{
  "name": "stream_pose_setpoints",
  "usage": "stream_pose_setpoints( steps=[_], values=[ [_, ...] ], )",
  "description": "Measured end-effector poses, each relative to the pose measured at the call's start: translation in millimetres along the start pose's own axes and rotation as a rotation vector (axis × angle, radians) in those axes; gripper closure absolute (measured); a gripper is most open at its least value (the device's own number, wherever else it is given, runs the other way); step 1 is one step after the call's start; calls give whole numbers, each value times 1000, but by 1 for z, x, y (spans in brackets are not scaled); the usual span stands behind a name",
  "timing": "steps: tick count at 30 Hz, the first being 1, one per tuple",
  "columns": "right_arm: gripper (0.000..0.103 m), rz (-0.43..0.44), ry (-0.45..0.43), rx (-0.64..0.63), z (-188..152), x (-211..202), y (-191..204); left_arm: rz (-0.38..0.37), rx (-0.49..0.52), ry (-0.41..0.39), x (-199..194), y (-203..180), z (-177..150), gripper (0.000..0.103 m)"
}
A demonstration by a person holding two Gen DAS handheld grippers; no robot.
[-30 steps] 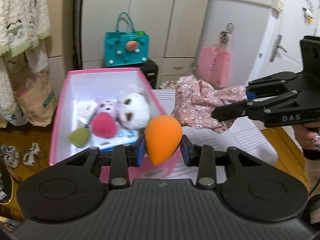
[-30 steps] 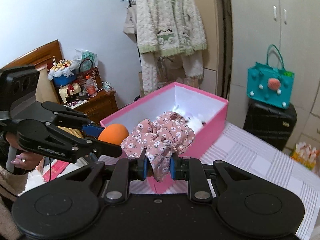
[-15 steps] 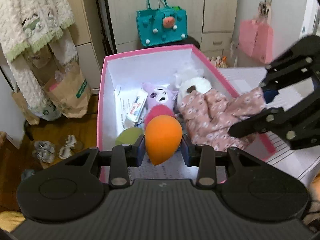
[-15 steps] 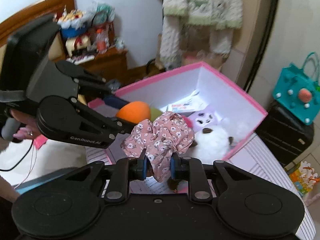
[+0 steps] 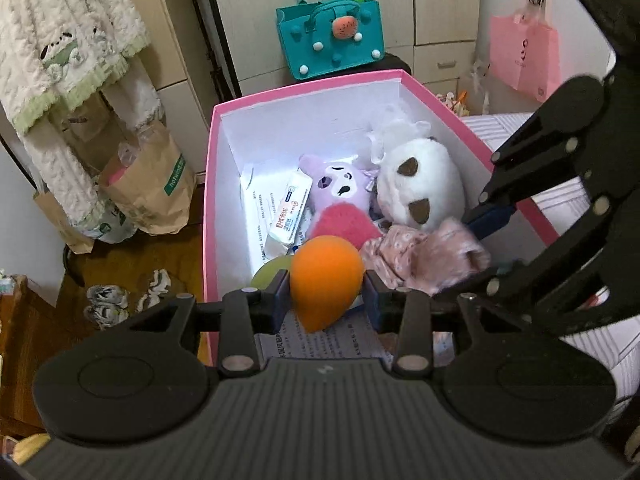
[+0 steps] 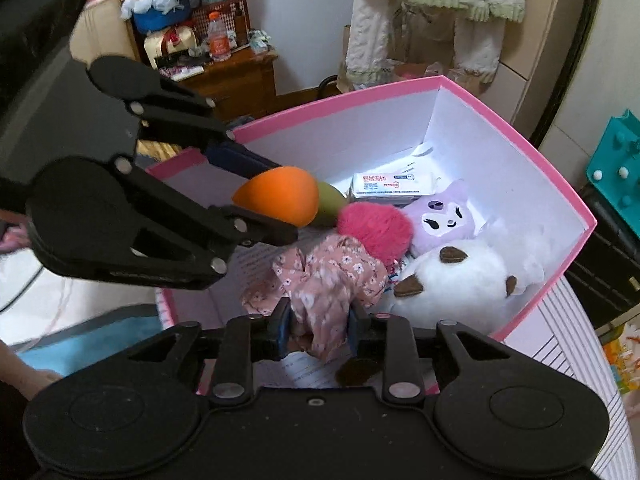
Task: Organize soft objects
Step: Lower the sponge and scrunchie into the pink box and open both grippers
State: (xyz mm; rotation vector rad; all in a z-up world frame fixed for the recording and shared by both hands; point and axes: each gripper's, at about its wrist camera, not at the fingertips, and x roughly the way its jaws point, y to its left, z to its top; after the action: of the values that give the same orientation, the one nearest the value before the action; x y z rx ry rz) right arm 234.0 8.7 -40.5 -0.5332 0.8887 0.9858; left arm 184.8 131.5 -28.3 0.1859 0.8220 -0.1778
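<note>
My left gripper [image 5: 326, 298] is shut on an orange teardrop sponge [image 5: 326, 280], low over the near end of the pink box [image 5: 304, 88]; its jaws are starting to open while the pads still touch the sponge. My right gripper [image 6: 319, 328] is opening, and the pink floral cloth [image 6: 328, 276] is blurred and sagging loose between its jaws inside the box. In the box lie a white plush [image 6: 452, 280], a purple plush [image 6: 444, 216], a pink pompom [image 6: 376, 228], a green sponge [image 6: 330, 204] and a wipes pack [image 6: 392, 184]. Seen from the right wrist, the left gripper [image 6: 284, 202] crosses the box's left side.
The box stands on a striped surface [image 5: 560, 208]. Behind it are a teal bag [image 5: 332, 36] on a dark case, a pink bag [image 5: 524, 52] and cupboards. A paper bag [image 5: 148, 184] and shoes are on the floor at left. A cluttered wooden cabinet [image 6: 232, 72] stands beyond.
Both grippers moved over the box and sank toward its contents. The right jaws widened and the floral cloth slumped. The orange sponge stays between the left pads.
</note>
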Motion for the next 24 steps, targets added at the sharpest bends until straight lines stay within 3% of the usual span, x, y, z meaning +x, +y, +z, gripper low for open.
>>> stream_pose_setpoints(
  steps=[7,16,24],
  values=[
    [52,-61,-19,-1,-5,-5,-1,-30,-50,-33,-6,9,0,62],
    [51,-85,-179,88,-25,-58,0,-104,-126,-63,-25,16,-4,56],
    [47,-74,-258,189,-46,-89,7,-129,-117,-84,-54,-1,-10,40]
  ],
)
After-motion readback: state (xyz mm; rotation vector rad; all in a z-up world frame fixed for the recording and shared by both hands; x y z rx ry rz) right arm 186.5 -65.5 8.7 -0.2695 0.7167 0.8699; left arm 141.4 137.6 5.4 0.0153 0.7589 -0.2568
